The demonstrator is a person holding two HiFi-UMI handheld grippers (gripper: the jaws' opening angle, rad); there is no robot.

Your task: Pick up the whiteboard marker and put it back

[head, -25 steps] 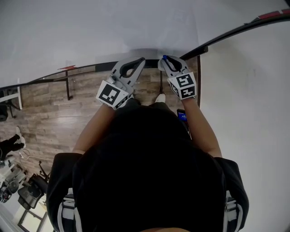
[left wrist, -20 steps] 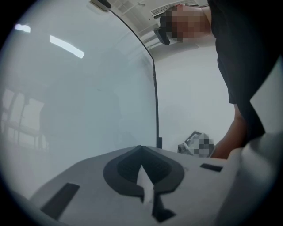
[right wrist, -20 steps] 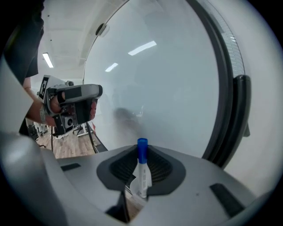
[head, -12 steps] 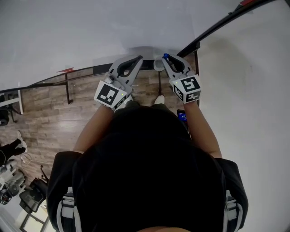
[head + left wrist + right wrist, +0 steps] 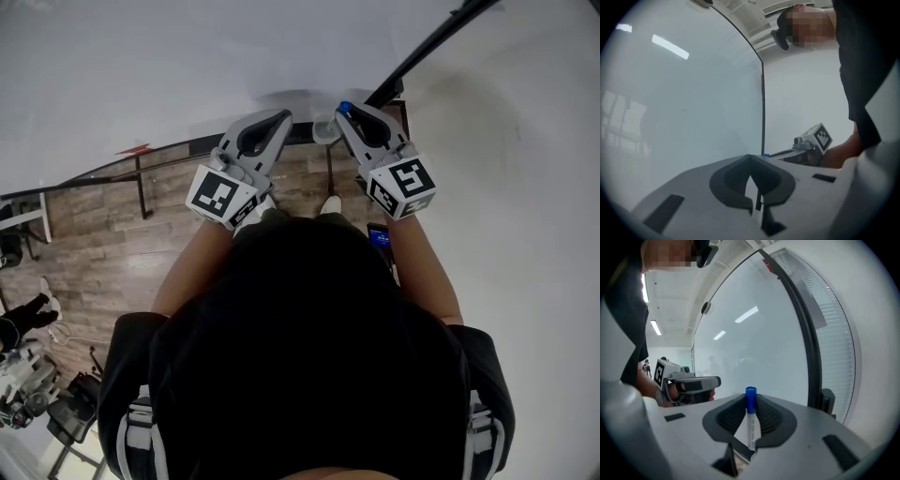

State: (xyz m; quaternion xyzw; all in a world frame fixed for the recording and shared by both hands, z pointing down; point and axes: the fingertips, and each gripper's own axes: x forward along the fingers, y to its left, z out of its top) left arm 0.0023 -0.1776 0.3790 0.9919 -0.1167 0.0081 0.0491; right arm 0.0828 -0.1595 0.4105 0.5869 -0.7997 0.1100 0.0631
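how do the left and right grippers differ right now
The right gripper is clamped on a marker whose blue cap pokes past its tips; the left gripper has its jaws together on nothing. In the head view the left gripper slants toward the person's right and the right gripper toward their left, so the tips converge. Both are grey, carry a marker cube and point at the whiteboard.

Forward travel is blocked by the large glossy white board (image 5: 754, 343); its black frame edge (image 5: 804, 329) is found just beside the right tool (image 5: 750, 401).
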